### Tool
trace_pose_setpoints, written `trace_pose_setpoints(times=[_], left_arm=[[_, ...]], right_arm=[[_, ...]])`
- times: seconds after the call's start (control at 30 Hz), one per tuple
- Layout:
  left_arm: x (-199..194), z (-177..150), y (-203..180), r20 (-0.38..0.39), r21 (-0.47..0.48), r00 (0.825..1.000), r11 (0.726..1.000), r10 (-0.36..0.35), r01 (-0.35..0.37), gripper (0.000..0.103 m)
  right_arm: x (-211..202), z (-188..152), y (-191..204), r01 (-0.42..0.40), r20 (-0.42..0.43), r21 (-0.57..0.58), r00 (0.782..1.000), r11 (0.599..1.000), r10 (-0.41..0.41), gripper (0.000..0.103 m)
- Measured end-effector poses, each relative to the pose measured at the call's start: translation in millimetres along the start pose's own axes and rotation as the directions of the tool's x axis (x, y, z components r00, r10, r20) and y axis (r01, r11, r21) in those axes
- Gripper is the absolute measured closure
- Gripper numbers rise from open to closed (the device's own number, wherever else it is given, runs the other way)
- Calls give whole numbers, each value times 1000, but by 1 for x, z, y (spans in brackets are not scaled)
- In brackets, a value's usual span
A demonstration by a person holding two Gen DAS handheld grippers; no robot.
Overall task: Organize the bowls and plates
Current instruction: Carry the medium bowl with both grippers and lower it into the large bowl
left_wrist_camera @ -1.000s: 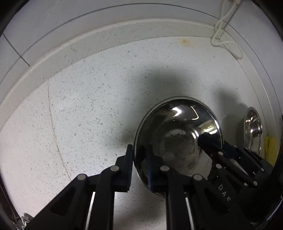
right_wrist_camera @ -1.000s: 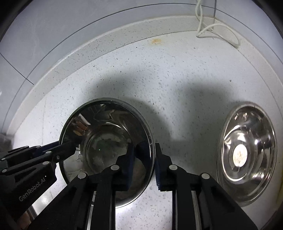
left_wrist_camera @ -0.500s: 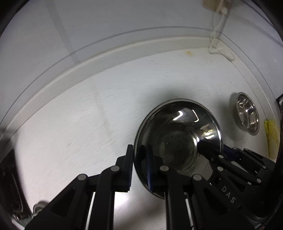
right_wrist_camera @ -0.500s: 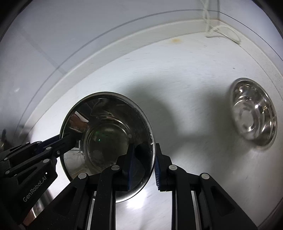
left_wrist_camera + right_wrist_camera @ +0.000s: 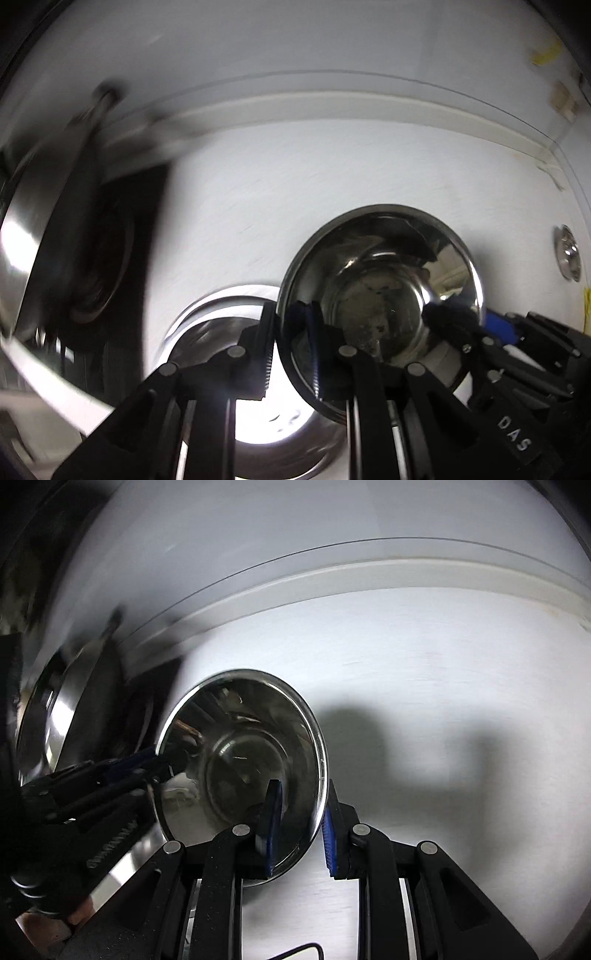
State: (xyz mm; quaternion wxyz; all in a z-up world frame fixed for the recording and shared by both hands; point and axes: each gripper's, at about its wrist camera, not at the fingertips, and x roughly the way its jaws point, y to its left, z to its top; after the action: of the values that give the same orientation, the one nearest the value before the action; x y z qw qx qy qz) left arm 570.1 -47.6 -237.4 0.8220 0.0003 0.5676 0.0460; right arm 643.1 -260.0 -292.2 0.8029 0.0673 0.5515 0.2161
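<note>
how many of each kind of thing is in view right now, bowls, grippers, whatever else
steel bowls: 3 (held bowl, bowl below it, small far bowl)
large blurred steel vessel: 1
grippers: 2 (left gripper, jaws opening with the held bowl's rim between its fingers; right gripper)
total: 6

Bowl (image 5: 380,295) polished mirror-bright steel; counter (image 5: 424,664) pale, matt stone-like; gripper fingers (image 5: 373,878) matt black plastic.
</note>
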Motion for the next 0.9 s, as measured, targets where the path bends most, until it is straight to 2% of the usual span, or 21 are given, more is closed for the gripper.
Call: trace_pose_setpoints(times=[0.13, 0.33, 0.47, 0.63, 0.9], left_arm=[[-1, -30, 59, -39, -94, 999, 995, 19, -22, 87], [-3, -48, 90, -45, -129, 998, 991, 36, -41, 87], [-4, -39, 81, -32, -108, 999, 994, 24, -28, 87], [-3, -27, 63, -20, -70, 1000, 997, 5, -6, 87], [18, -47, 60, -73, -32, 997, 999, 32, -34, 87]], right_arm=[[22, -9, 53, -48, -67, -89, 997, 995, 42, 85], [43, -28, 92, -62, -121, -163, 992, 985, 42, 85], [41, -28, 101, -47, -110, -169, 993, 985, 29, 85], [29, -23, 92, -14, -87, -151, 996, 988, 1, 85], [43, -38, 92, -19, -143, -149, 990, 989, -3, 85]])
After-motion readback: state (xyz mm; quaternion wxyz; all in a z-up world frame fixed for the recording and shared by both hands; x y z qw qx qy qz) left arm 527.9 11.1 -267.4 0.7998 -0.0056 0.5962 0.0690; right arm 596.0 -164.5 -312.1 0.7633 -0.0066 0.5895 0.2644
